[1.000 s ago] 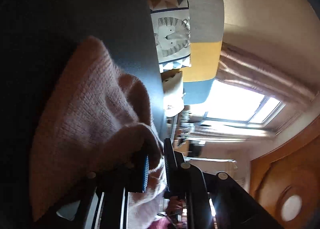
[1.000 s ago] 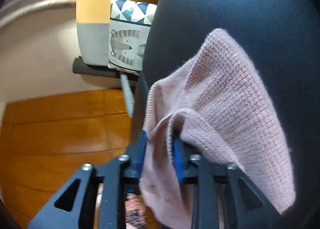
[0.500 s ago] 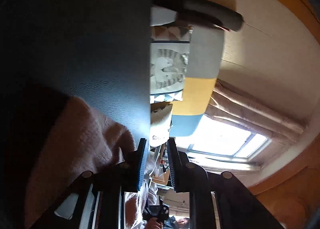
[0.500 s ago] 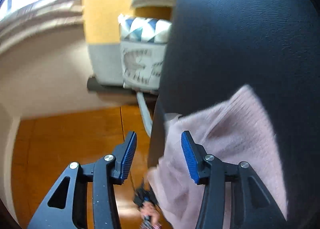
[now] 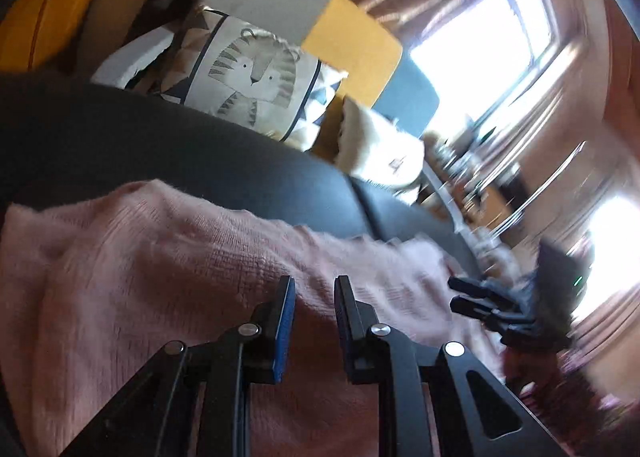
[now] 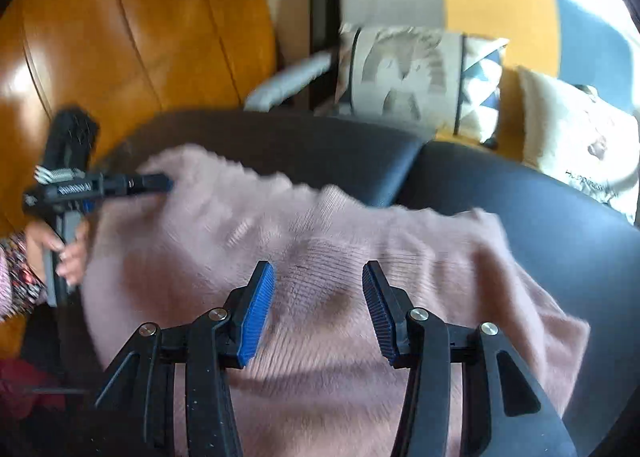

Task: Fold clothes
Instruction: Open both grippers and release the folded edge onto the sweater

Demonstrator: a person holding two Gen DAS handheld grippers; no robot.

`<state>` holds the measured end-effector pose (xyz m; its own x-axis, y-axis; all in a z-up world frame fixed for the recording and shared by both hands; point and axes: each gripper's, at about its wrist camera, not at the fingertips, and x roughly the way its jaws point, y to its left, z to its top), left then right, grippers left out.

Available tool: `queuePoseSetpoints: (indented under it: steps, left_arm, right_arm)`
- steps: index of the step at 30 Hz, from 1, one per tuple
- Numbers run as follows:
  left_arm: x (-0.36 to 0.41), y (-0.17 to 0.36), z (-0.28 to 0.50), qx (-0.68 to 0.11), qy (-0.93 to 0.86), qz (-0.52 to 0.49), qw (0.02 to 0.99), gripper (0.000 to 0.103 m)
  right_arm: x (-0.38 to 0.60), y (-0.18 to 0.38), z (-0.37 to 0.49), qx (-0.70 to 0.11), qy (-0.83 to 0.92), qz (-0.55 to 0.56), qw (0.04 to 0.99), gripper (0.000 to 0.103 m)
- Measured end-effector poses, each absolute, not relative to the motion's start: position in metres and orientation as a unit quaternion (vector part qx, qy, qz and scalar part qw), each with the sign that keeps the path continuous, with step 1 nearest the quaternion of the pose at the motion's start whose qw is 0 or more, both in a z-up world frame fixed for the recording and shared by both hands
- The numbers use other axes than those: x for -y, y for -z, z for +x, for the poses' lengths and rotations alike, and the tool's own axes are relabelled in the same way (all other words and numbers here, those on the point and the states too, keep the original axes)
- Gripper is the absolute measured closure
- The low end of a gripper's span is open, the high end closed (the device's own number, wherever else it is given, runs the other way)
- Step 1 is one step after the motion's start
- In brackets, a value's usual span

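On the black counter [image 6: 560, 217], pink knit sweater [image 6: 320, 257] lying released; left gripper [image 5: 314, 285] and right gripper [image 6: 318, 273] hovering with fingers parted and empty, next needing matched edge grips for an even fold.

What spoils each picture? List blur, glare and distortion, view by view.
Left wrist view: the window is blown out white, the right-hand room streaks with motion blur, and fisheye bends the black surface. Right wrist view: the pink sweater smears along its far edge, the tiger cushion is blurred, and glare shines off the wooden floor.
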<state>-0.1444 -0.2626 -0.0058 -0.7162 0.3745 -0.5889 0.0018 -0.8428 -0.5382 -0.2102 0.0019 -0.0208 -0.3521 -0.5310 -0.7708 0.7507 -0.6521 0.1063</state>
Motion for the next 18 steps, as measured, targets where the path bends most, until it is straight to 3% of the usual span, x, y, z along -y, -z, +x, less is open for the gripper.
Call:
queuePoseSetpoints:
  steps: [3, 5, 7, 10, 12, 18]
  left_arm:
    - [0.266, 0.013, -0.153, 0.215, -0.899, -0.377, 0.064, 0.084]
    - [0.279, 0.018, -0.15, 0.212, -0.904, -0.37, 0.028, 0.084]
    - [0.301, 0.031, -0.141, 0.248, -0.898, -0.364, 0.003, 0.085]
    - [0.327, 0.044, -0.124, 0.323, -0.884, -0.337, 0.01, 0.088]
    - [0.332, 0.048, -0.121, 0.336, -0.882, -0.33, 0.003, 0.094]
    - [0.33, 0.043, -0.123, 0.323, -0.882, -0.342, -0.006, 0.094]
  right_arm:
    - [0.005, 0.035, -0.222, -0.156, 0.809, 0.416, 0.386, 0.053]
    - [-0.001, 0.04, -0.238, -0.109, 0.818, 0.429, 0.367, 0.053]
    - [-0.009, 0.048, -0.255, -0.044, 0.824, 0.442, 0.35, 0.053]
    - [-0.013, 0.052, -0.257, -0.025, 0.837, 0.429, 0.34, 0.053]
    - [-0.011, 0.05, -0.254, -0.035, 0.841, 0.423, 0.334, 0.053]
    - [-0.028, 0.03, -0.25, 0.0, 0.852, 0.411, 0.325, 0.053]
